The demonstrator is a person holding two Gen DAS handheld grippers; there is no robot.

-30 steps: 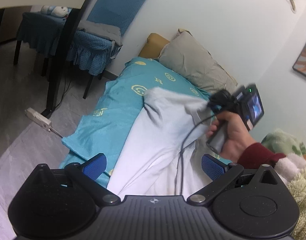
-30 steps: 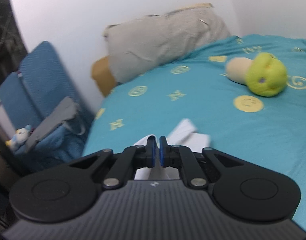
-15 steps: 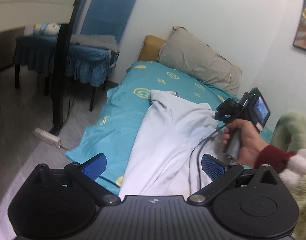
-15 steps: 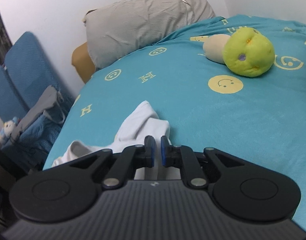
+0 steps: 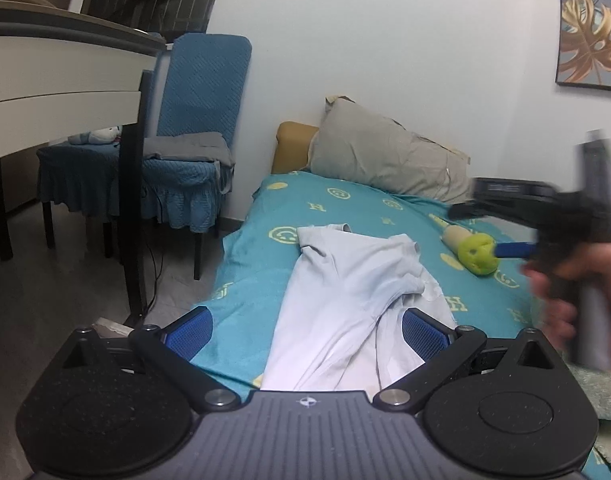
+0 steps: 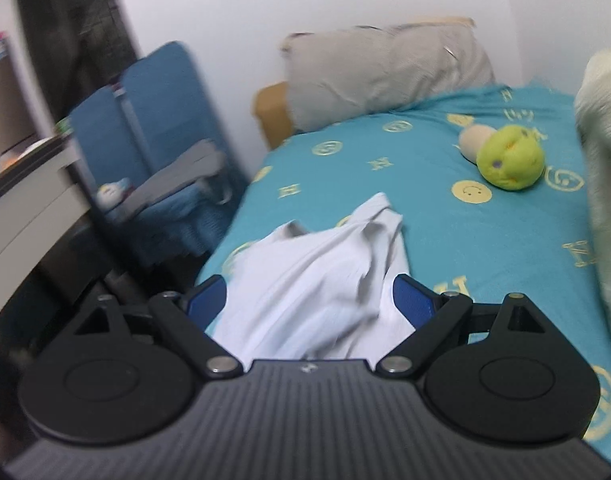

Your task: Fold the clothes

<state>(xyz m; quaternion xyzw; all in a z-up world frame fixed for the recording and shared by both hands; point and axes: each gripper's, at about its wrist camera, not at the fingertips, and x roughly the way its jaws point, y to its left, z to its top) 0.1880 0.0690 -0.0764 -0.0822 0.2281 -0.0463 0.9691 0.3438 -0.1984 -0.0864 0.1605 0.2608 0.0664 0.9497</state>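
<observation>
While both sets of jaws stand wide apart and hold nothing, the white shirt (image 5: 345, 292) lies rumpled on the teal bed (image 5: 249, 276), its lower part trailing off the bed's near edge. With the left gripper (image 5: 307, 326) and right gripper (image 6: 309, 300) hovering over that bunched cloth, a careless pinch could catch several layers and lock in creases, or drag the shirt off the bed.

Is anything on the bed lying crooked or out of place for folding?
Yes. The white garment lies bunched and twisted on the teal bedsheet, not flat. A green plush toy lies further back on the sheet, apart from the garment.
</observation>
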